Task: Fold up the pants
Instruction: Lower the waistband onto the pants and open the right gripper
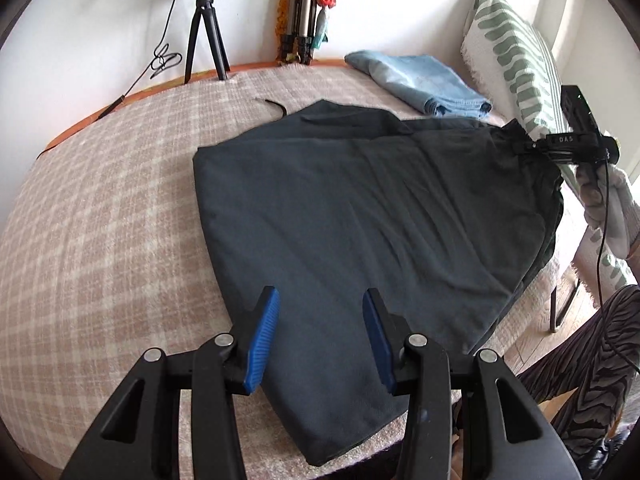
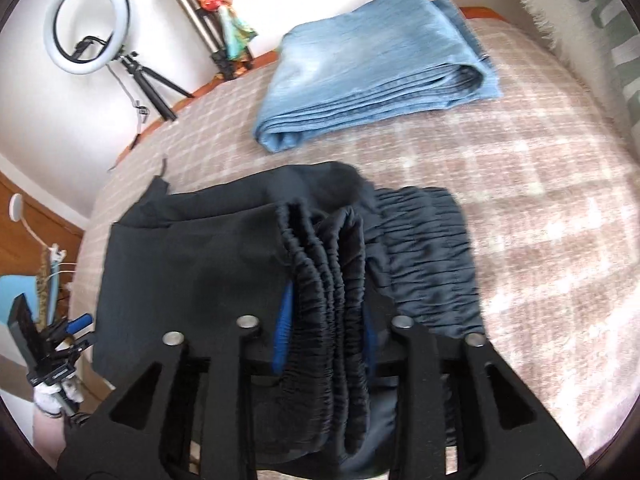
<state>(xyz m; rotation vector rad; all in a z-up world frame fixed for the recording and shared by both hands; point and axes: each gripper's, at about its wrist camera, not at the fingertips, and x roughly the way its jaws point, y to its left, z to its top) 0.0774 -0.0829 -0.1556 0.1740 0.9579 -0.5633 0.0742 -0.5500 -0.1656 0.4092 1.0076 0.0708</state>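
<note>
Dark pants (image 1: 360, 208) lie folded flat on a plaid blanket (image 1: 100, 200) that covers the bed. My left gripper (image 1: 320, 296) hovers open over their near end, with nothing between its blue pads (image 1: 262, 344). It also shows small at the lower left of the right wrist view, as the left gripper (image 2: 76, 328). At the far right of the pants, my right gripper (image 1: 516, 140) holds their raised end. In its own view the right gripper (image 2: 327, 312) has the gathered elastic waistband (image 2: 328, 280) bunched between its pads, filling the gap. The rest of the pants (image 2: 192, 272) spreads to the left.
Folded light-blue jeans (image 1: 420, 80) (image 2: 372, 68) rest near the bed's far edge. A green-patterned pillow (image 1: 512, 52) leans at the right. A ring light on a tripod (image 2: 88, 24) stands by the wall. A gloved hand (image 1: 608, 208) and a striped trouser leg (image 1: 592, 360) are at the right.
</note>
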